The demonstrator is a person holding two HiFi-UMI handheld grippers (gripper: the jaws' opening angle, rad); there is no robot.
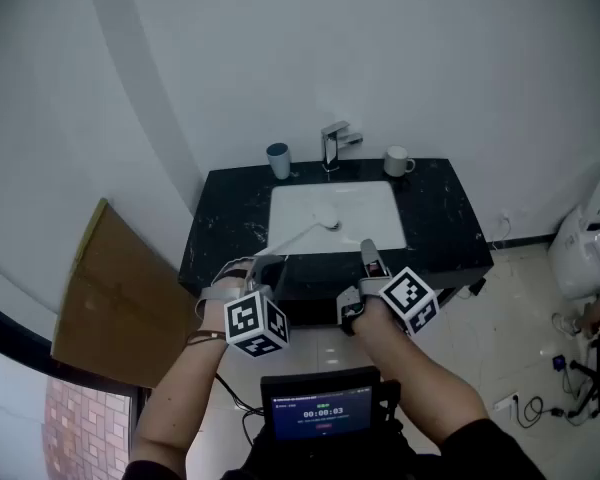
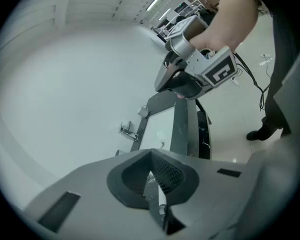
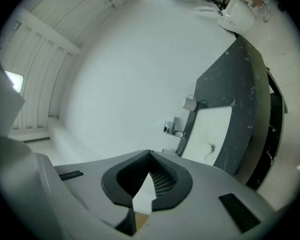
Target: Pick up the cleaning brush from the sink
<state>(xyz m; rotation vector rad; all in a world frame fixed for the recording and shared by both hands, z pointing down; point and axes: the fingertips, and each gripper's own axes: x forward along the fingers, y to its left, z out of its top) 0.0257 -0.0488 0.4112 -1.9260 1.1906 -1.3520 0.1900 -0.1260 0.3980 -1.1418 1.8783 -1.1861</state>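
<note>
The cleaning brush (image 1: 315, 230) lies in the white sink basin (image 1: 365, 206), its long pale handle slanting toward the front left corner. In the right gripper view only the brush head (image 3: 211, 147) shows, small and far. My left gripper (image 1: 270, 261) hovers short of the counter's front left edge. Level with it on the other side, my right gripper (image 1: 367, 246) is just before the sink's front rim. Each one's jaws meet at the tips, left gripper (image 2: 150, 154) and right gripper (image 3: 149, 155), with nothing between them. The right gripper's marker cube (image 2: 220, 71) shows in the left gripper view.
A chrome faucet (image 1: 332, 144) stands behind the basin, between a blue cup (image 1: 278, 160) and a white mug (image 1: 397, 160) on the black counter (image 1: 445, 213). Cardboard (image 1: 105, 298) leans at the left. A white appliance (image 1: 583, 253) and cables lie on the floor at right. A timer screen (image 1: 325, 408) sits below.
</note>
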